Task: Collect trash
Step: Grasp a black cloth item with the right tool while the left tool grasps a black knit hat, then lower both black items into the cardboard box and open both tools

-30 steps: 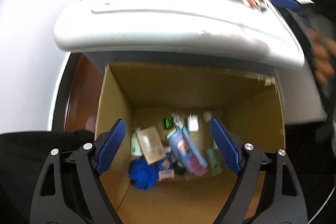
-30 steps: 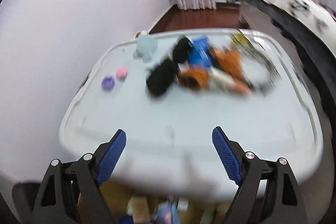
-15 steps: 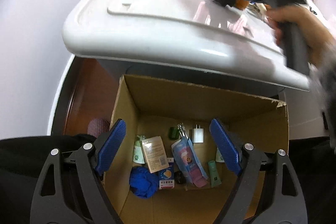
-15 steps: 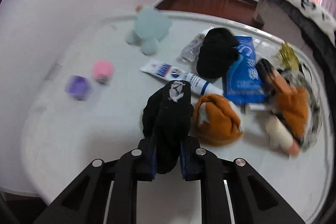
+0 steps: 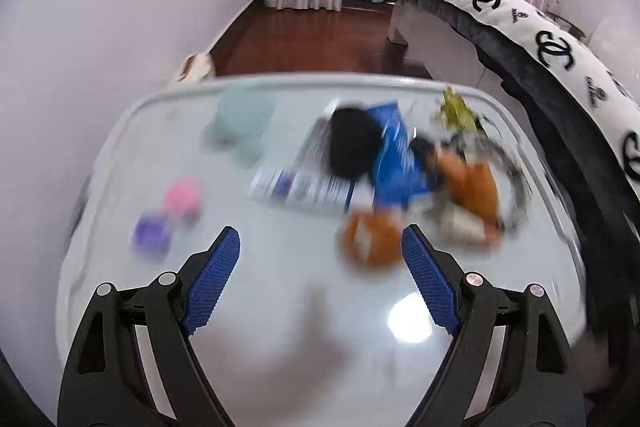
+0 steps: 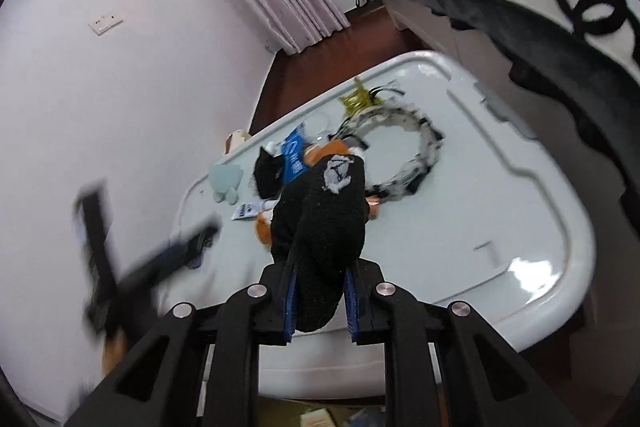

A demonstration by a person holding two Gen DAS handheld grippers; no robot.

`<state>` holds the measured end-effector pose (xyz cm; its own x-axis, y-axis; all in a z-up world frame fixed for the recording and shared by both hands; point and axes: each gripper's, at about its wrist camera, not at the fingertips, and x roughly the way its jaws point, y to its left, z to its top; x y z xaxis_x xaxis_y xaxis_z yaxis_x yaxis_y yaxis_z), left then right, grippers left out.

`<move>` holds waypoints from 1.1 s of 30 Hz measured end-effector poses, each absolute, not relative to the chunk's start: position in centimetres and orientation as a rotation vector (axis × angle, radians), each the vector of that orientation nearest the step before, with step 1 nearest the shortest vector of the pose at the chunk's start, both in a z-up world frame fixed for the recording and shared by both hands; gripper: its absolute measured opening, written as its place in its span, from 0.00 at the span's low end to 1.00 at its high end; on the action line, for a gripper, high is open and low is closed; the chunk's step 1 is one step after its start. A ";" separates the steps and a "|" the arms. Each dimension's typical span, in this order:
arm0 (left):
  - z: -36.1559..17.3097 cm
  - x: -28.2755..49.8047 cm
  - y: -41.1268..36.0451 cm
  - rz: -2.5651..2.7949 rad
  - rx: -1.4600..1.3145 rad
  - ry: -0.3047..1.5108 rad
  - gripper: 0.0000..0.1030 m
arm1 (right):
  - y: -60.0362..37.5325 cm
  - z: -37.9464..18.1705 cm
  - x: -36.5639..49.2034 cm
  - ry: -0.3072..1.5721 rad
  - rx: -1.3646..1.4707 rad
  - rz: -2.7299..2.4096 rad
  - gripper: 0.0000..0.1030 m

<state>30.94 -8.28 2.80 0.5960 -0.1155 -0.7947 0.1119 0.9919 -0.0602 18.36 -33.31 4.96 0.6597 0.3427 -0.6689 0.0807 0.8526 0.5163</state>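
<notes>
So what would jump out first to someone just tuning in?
The black sock clamped in the right tool, lifted over the white bin lid. Next, the blurred clutter on the lid's far half: an orange plush and blue packet. The left tool hangs open above it, empty.

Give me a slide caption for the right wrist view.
Right gripper clamps a black knitted sock above the cluttered white plastic lid.
</notes>
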 end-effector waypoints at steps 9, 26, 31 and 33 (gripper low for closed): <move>-1.9 40.6 -12.7 -0.146 0.105 0.970 0.43 | -35.6 4.7 18.3 0.862 0.600 0.182 0.20; 11.9 18.5 -3.7 -0.197 0.003 0.760 0.26 | -31.3 5.4 16.8 0.860 0.532 0.262 0.20; 9.7 7.2 -1.0 -0.149 0.027 0.772 0.26 | -27.5 5.5 11.0 0.814 0.429 0.293 0.21; 6.7 3.5 0.0 -0.142 -0.007 0.846 0.26 | -25.9 4.7 7.1 0.816 0.391 0.298 0.22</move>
